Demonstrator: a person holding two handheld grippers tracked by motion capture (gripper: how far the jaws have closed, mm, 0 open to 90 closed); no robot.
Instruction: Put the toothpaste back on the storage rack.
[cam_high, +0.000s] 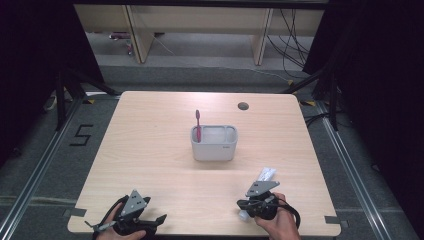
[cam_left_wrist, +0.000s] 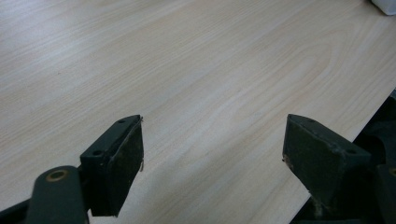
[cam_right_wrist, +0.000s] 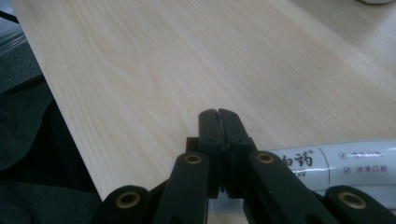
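The right gripper (cam_right_wrist: 218, 114) has its jaws pressed flat together with nothing between them, and the tube (cam_right_wrist: 341, 164) of toothpaste lies on the table (cam_high: 150, 150) just beside and below it, on its right in the right gripper view. In the high view the tube (cam_high: 266, 173) pokes out just ahead of that gripper (cam_high: 245, 204).

The left gripper (cam_left_wrist: 212, 149) stands wide open over bare wood, holding nothing.

The tube looks light, soft-walled and glossy, so it will likely dent and may slip under a hard pinch. A hold across its flat body, near the middle, seems safest; the crimped end would flop.

The holder (cam_high: 214, 145) with a brush (cam_high: 198, 125) stands well ahead of both grippers.
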